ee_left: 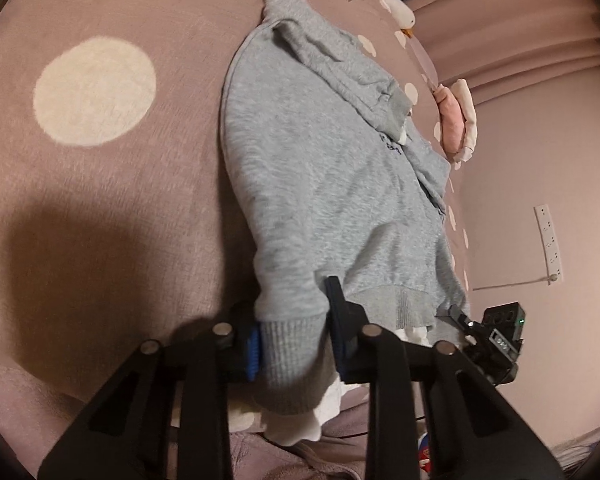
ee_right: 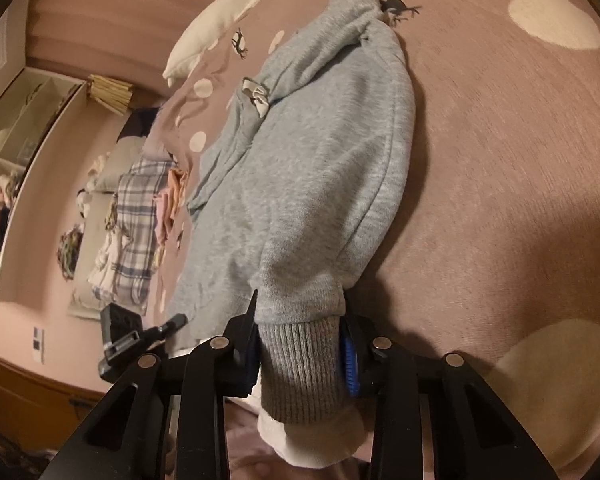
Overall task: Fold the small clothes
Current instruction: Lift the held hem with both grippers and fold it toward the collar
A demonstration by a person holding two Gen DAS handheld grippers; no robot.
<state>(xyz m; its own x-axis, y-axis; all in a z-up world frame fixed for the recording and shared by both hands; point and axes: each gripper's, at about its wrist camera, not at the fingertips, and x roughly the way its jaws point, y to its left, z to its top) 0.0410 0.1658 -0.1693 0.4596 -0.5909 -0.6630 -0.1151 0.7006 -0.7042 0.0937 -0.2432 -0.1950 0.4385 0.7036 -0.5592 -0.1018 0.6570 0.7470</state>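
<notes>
Both tongs are clamping the near hem of a small grey sweatshirt point(ee_left: 320, 168) that is lying on a dusty-pink bedspread point(ee_left: 112, 208) printed with cream dots and little dark deer. From the left wrist camera, the left gripper point(ee_left: 294, 344) is pinching the ribbed corner of the hem point(ee_left: 290, 344) between its blue-padded fingers point(ee_left: 253, 354), the cloth bunching up in the gap and a white inner layer point(ee_left: 300, 428) hanging out below. Seen from the right wrist camera, the right gripper point(ee_right: 302, 354) is squeezing the other ribbed corner point(ee_right: 300, 360) in the same way, with blue pads pressing on either side and a cream lining point(ee_right: 320, 436) sagging beneath the rib.

The sweatshirt is stretching away from the tongs toward the far end of the bed, its sleeves point(ee_left: 340, 68) folded in over the chest and a white tag point(ee_right: 256, 94) showing near the neck. In each view the other gripper is showing at the side, just beside the hem. Farther left in the right camera's view, a plaid cloth point(ee_right: 134, 220) and other garments are piling beside the bed, with white shelves point(ee_right: 24, 152) against the pink wall behind them.
</notes>
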